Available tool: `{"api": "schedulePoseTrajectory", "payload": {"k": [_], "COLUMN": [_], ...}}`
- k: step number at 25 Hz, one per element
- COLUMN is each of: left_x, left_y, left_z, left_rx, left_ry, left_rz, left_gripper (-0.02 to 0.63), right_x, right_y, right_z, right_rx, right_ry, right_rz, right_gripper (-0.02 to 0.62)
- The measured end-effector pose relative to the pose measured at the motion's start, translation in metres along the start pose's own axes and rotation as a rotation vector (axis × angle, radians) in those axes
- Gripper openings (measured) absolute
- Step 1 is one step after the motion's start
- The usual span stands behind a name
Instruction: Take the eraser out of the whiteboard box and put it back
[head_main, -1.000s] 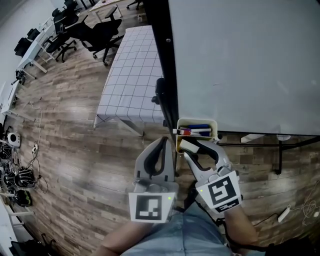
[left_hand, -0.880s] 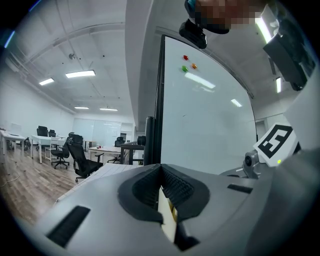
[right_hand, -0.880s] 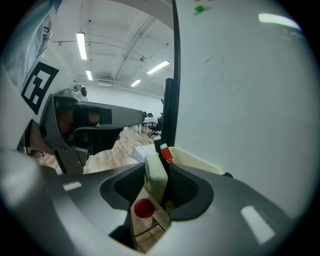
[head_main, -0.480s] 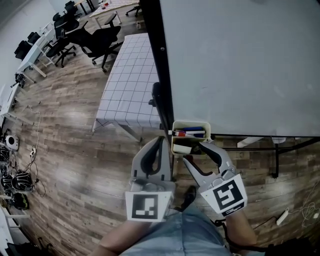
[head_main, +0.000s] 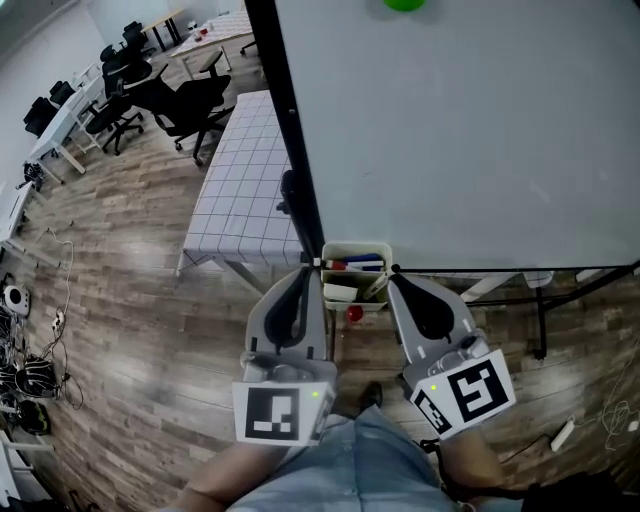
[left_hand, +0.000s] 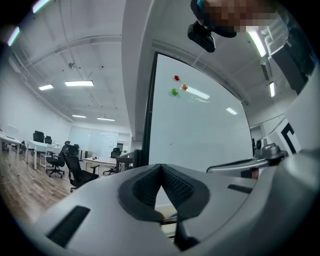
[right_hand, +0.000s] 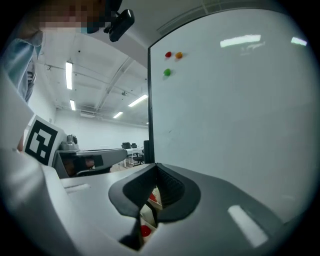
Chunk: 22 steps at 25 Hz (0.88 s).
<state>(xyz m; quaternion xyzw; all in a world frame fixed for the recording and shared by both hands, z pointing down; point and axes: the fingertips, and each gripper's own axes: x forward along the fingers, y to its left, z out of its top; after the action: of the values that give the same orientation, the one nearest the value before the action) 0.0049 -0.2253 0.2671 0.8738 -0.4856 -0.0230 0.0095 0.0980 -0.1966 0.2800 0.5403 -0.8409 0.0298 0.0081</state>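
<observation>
The pale yellow whiteboard box (head_main: 377, 251) hangs at the lower left corner of the whiteboard (head_main: 450, 130). Coloured markers lie in it, with the white eraser (head_main: 340, 293) at its near side. My left gripper (head_main: 306, 274) is shut and empty, its tip just left of the box. My right gripper (head_main: 394, 275) sits just right of the box; its jaws have just been closing and now stand shut with nothing between them. In the gripper views the left gripper (left_hand: 161, 167) and right gripper (right_hand: 156, 167) each show pads meeting, pointing level at the board.
A table with a grid-pattern cloth (head_main: 245, 180) stands left of the board's black frame (head_main: 295, 170). Office chairs (head_main: 190, 105) and desks lie beyond. A small red round thing (head_main: 354, 314) shows below the box. Coloured magnets (left_hand: 175, 91) dot the board. A stand leg (head_main: 540, 320) is at right.
The right gripper let go of the eraser into the box, opened wide, then shut empty. Both grippers rose, and the right one drew back to the box's right side.
</observation>
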Motion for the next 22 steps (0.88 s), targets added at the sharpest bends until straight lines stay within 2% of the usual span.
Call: {"api": "schedulePoseTrajectory", "payload": {"k": [9,22], "left_x": [-0.003,-0.015], "left_y": [-0.024,-0.016], "left_z": [0.030,0.015], "left_rx": [0.017,0.025], "left_ry": [-0.028,-0.033], "left_rz": [-0.027,-0.031], "left_gripper": [0.005,0.005], "right_x": [-0.019,-0.018], "right_y": [-0.012,0.001], "right_z": [0.043,0.033], "right_rx": [-0.037,-0.041], "right_ry": [-0.070,-0.097], "right_rz": [-0.064,-0.069], "right_gripper": [-0.002,-0.002]}}
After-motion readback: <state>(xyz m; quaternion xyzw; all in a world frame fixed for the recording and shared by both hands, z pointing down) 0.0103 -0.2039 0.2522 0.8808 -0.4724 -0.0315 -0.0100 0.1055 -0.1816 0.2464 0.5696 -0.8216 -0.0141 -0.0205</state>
